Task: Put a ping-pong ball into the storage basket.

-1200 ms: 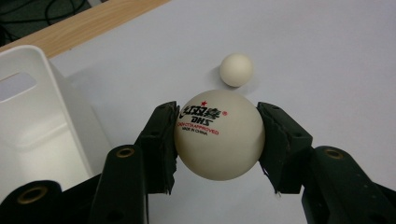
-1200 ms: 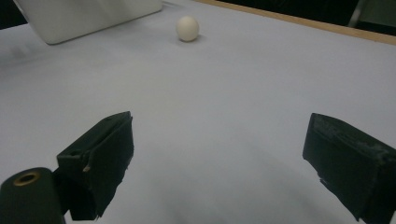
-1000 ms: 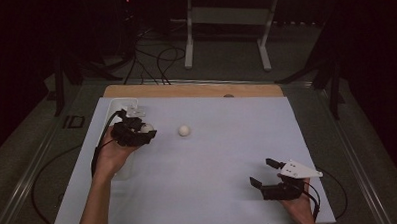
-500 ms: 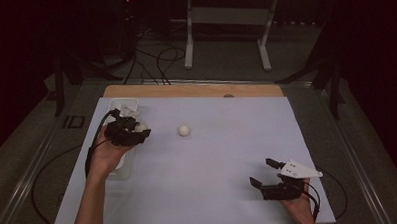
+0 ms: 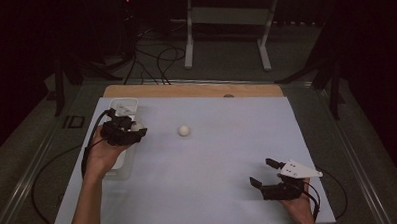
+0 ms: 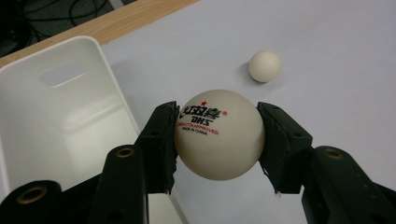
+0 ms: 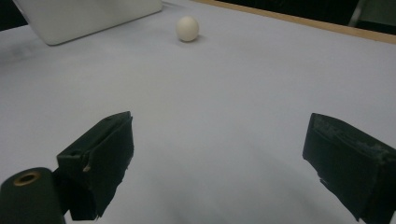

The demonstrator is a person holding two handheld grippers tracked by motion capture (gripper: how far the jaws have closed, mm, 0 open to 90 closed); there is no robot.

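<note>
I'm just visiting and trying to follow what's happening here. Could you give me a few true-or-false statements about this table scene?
1. The left gripper has its jaws shut on a white ball. True.
2. The right gripper also holds a ball. False: its jaws are open with nothing between them.
3. A second ball lies loose on the table. True.
4. The white bin is full of balls. False: the part that shows holds none.
5. The held ball has printing on it. True.
</note>
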